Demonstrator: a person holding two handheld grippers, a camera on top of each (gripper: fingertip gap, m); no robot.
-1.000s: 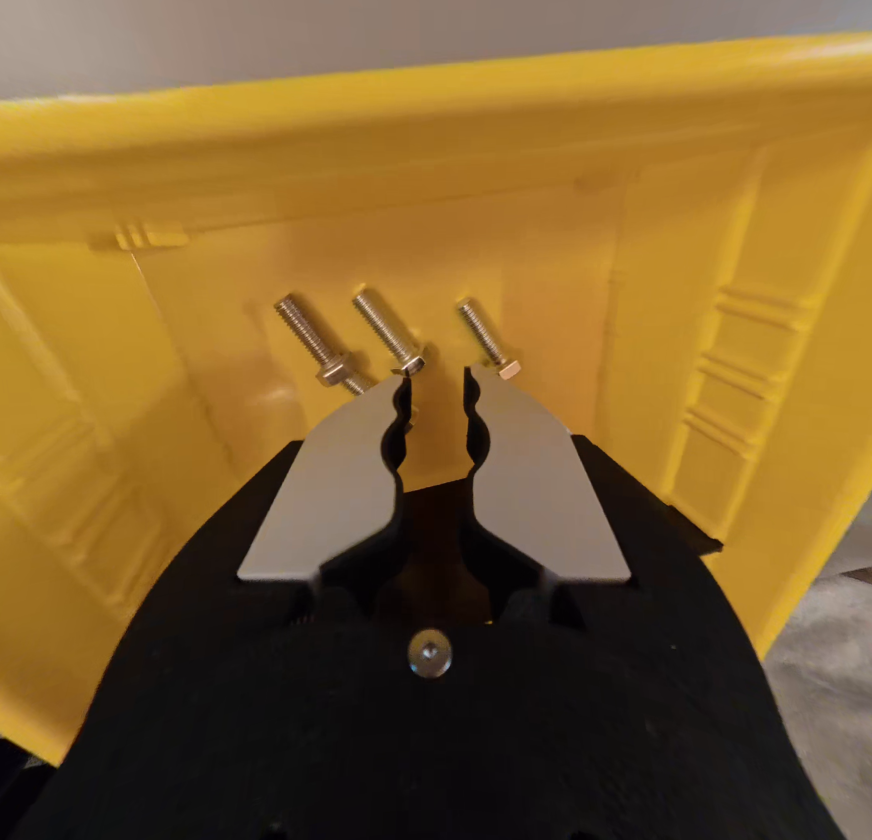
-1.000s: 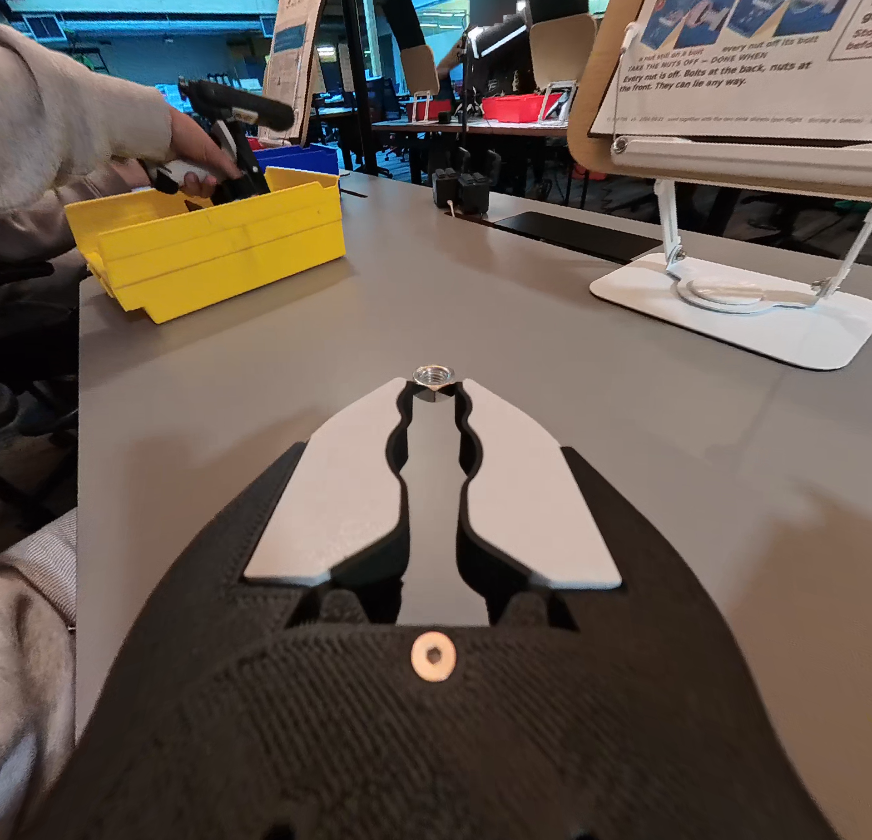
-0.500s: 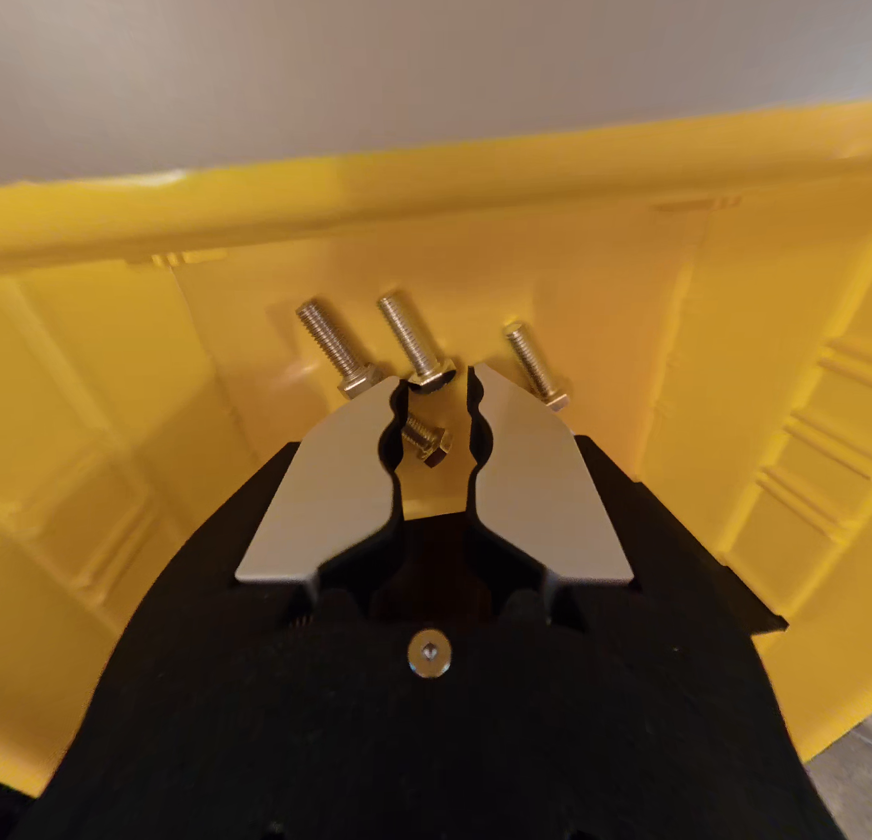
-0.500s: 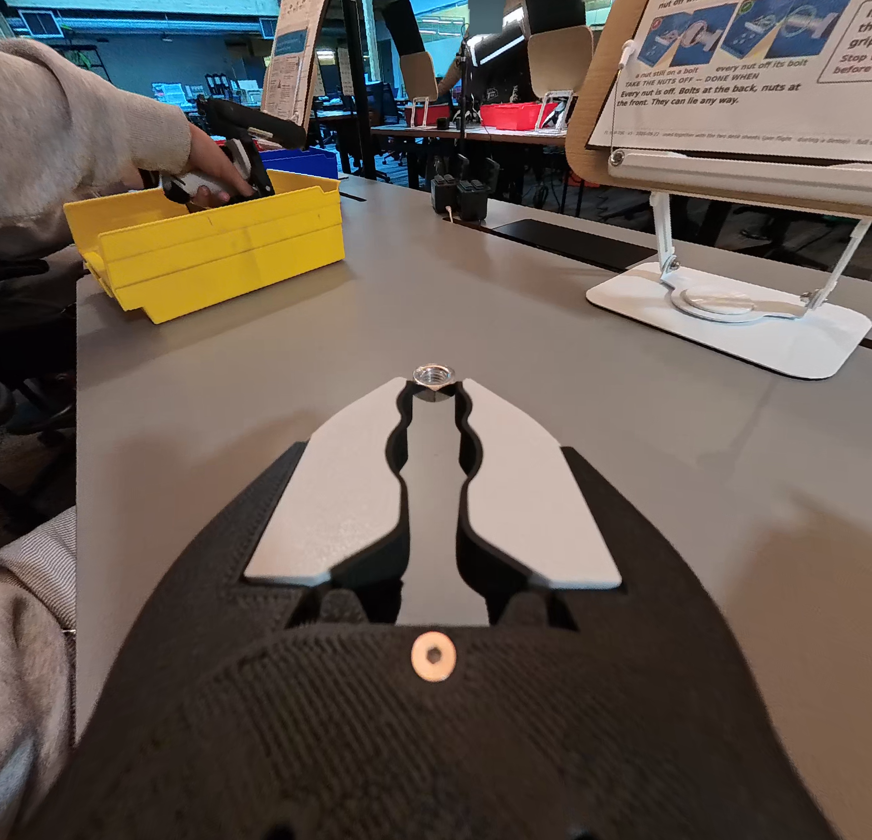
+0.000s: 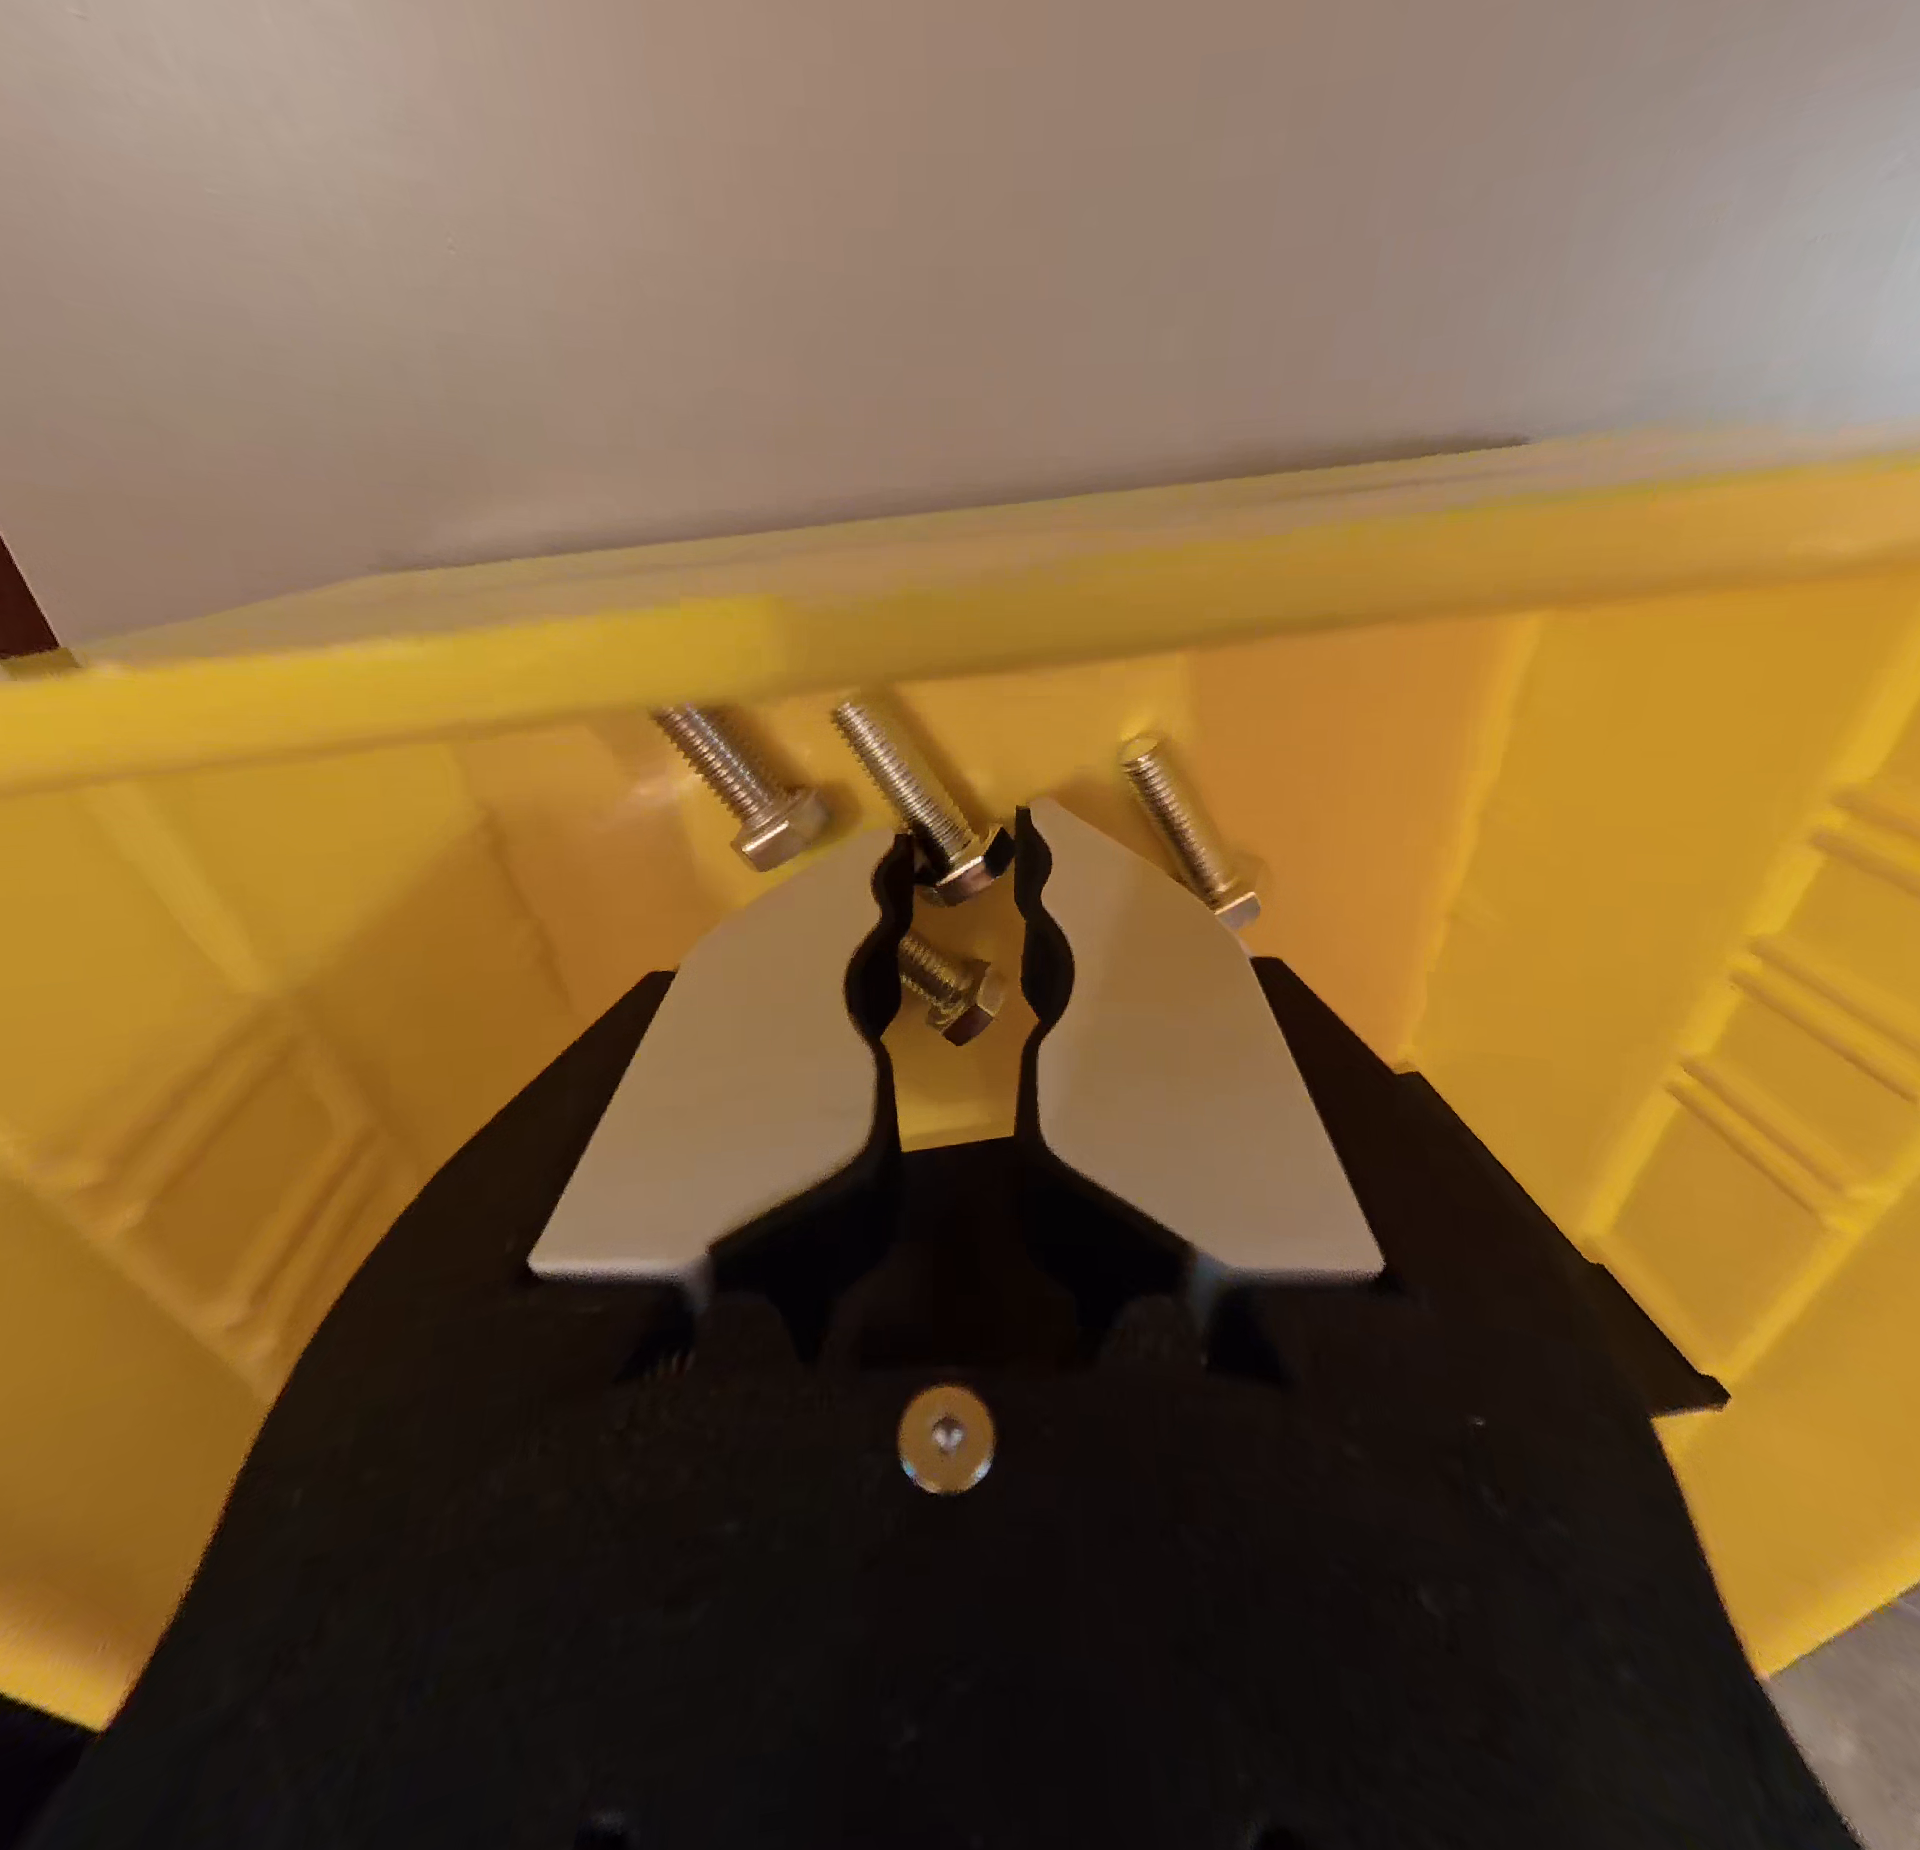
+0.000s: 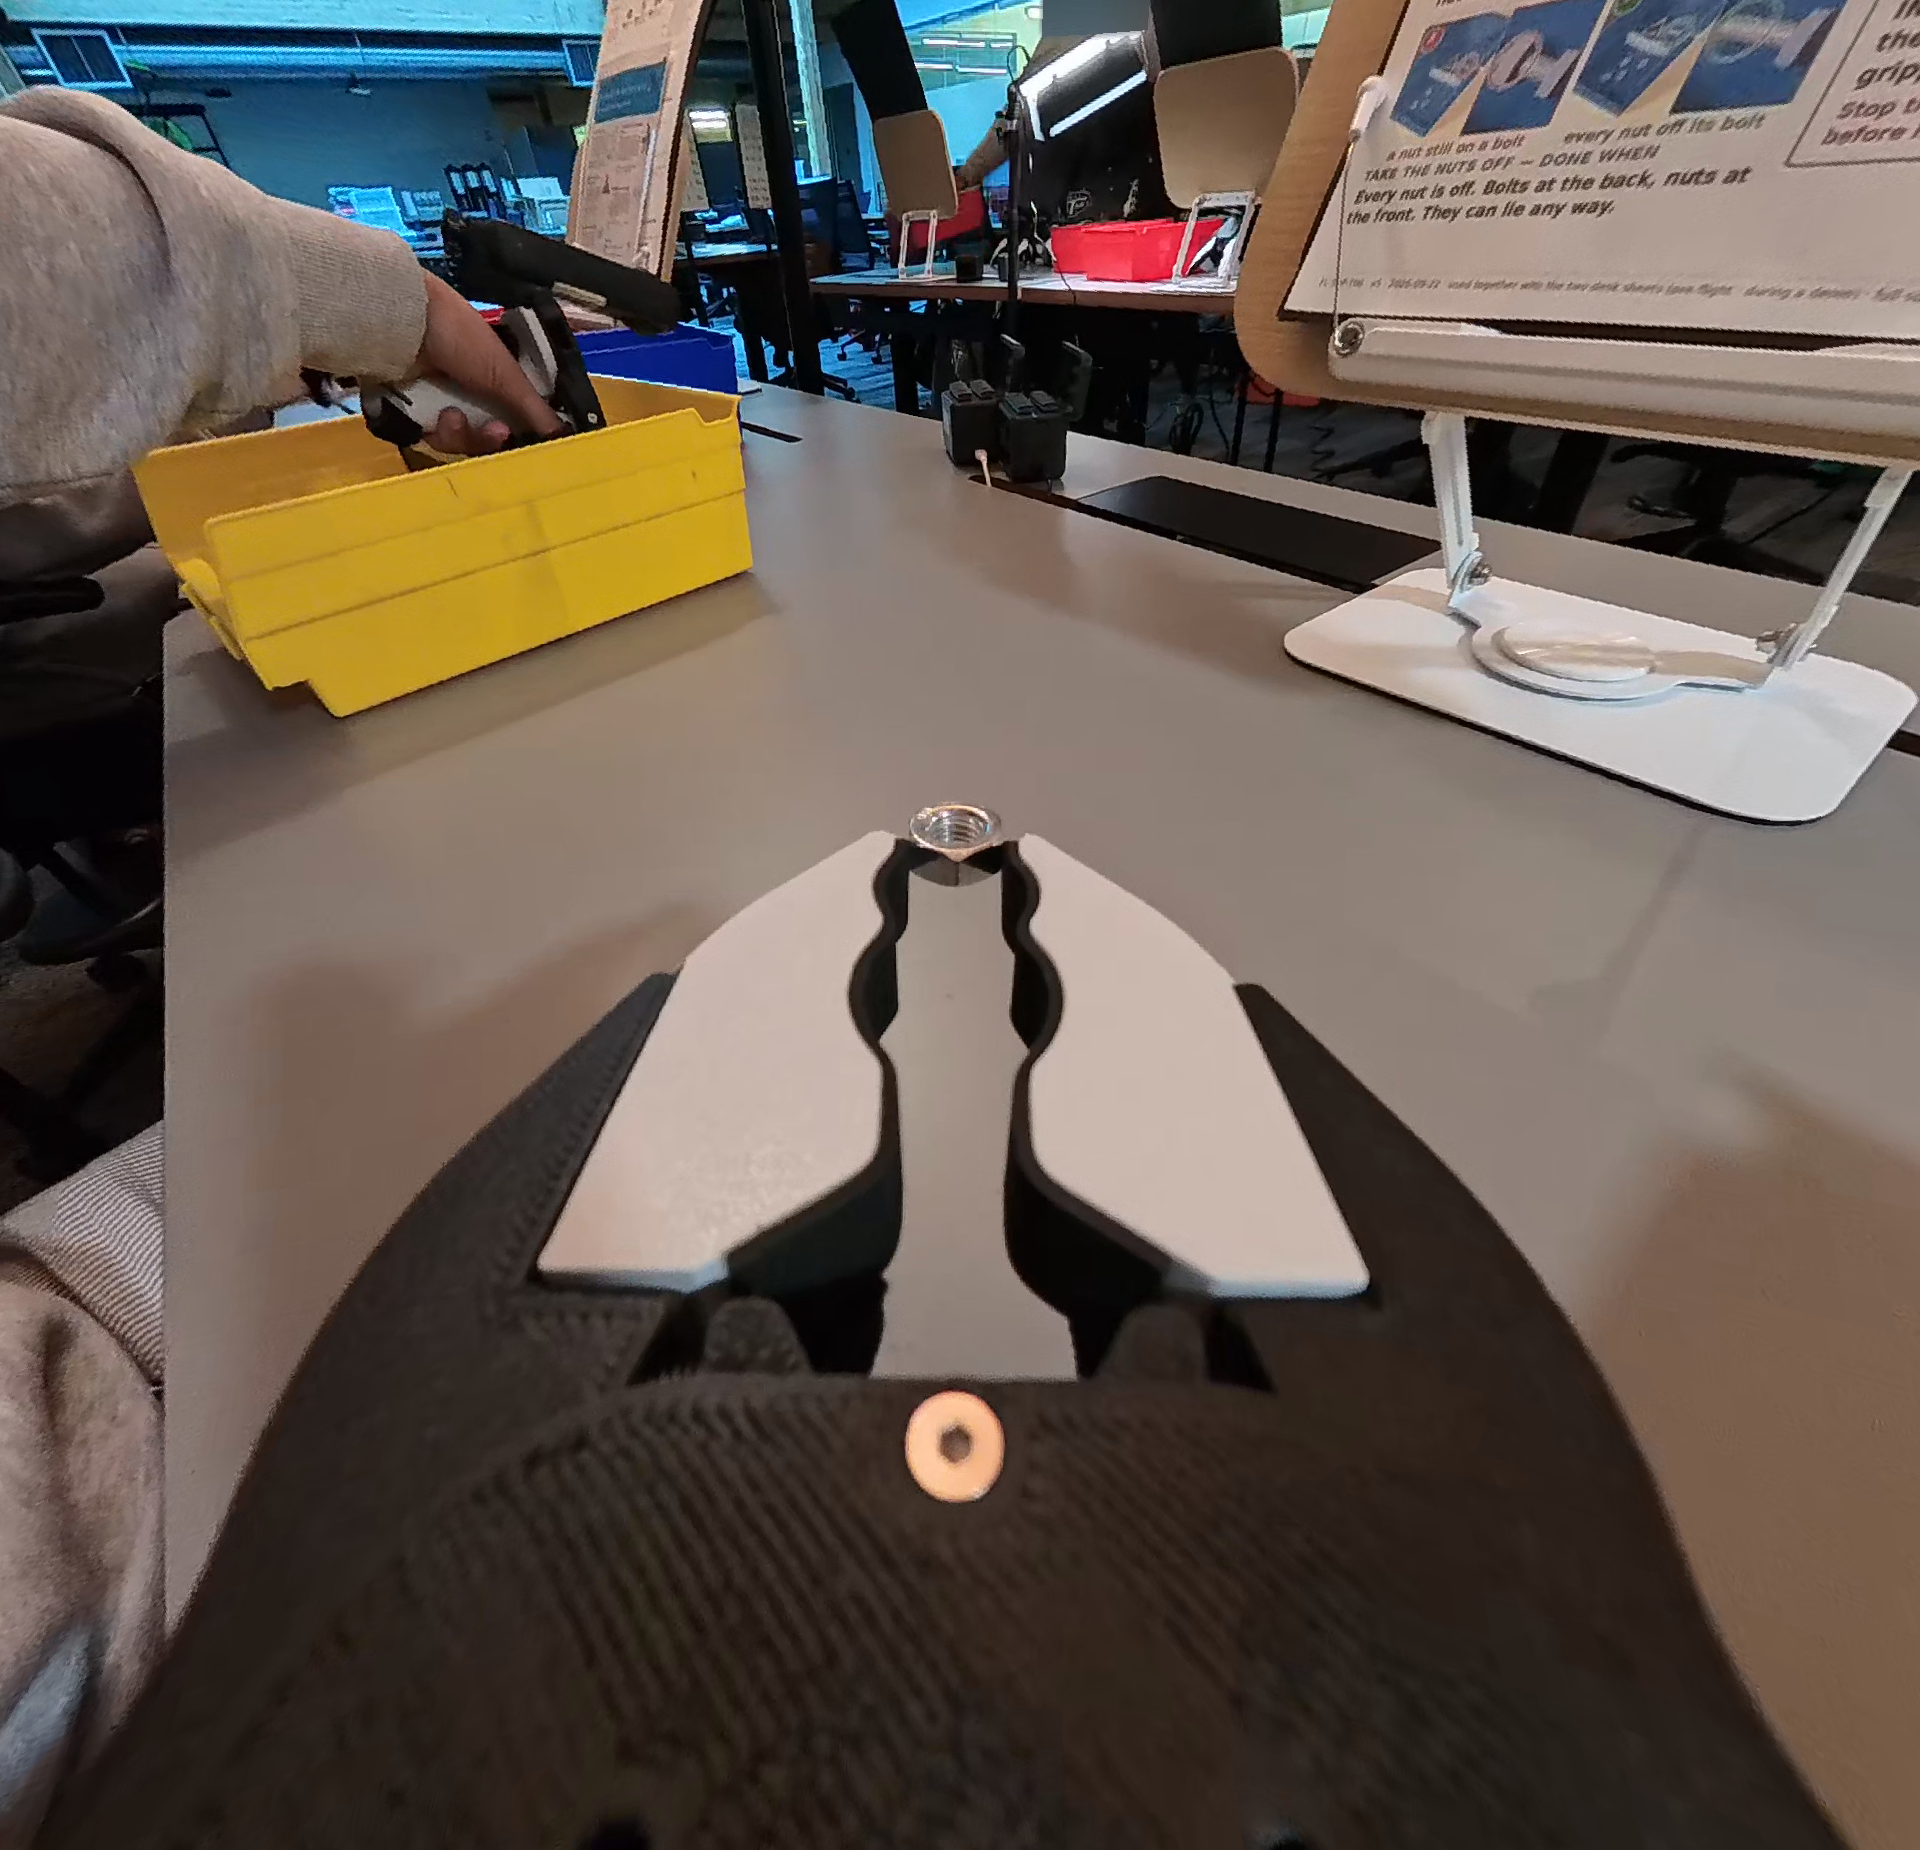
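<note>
My left gripper [image 5: 966, 832] is inside a yellow bin [image 5: 935, 616], tips down near its floor. The hex head of the middle bolt [image 5: 920, 808] sits between its fingertips; the left tip touches it, and a thin gap shows on the right. A second bolt [image 5: 743, 798] lies to the left, a third bolt [image 5: 1184, 844] to the right, and a short bolt [image 5: 951, 990] shows between the fingers. My right gripper [image 6: 954, 844] is shut on a silver hex nut [image 6: 954, 836] above the grey table [image 6: 1039, 678]. The right wrist view shows the bin [image 6: 468, 564] at the far left.
A hand holds the left gripper [image 6: 540, 346] in the bin. A white stand base [image 6: 1621, 688] carrying a printed sheet is at the right. A blue bin [image 6: 665, 356] and small black blocks [image 6: 1008, 429] sit behind. The table's left edge runs near the bin. Across from one pair of fingers to the other is roughly 55 cm.
My left gripper dropped deeper into the bin and onto the bolts; the middle bolt's head now lies between its tips and the jaws have narrowed a little. The right gripper has barely moved, with the nut still held.
</note>
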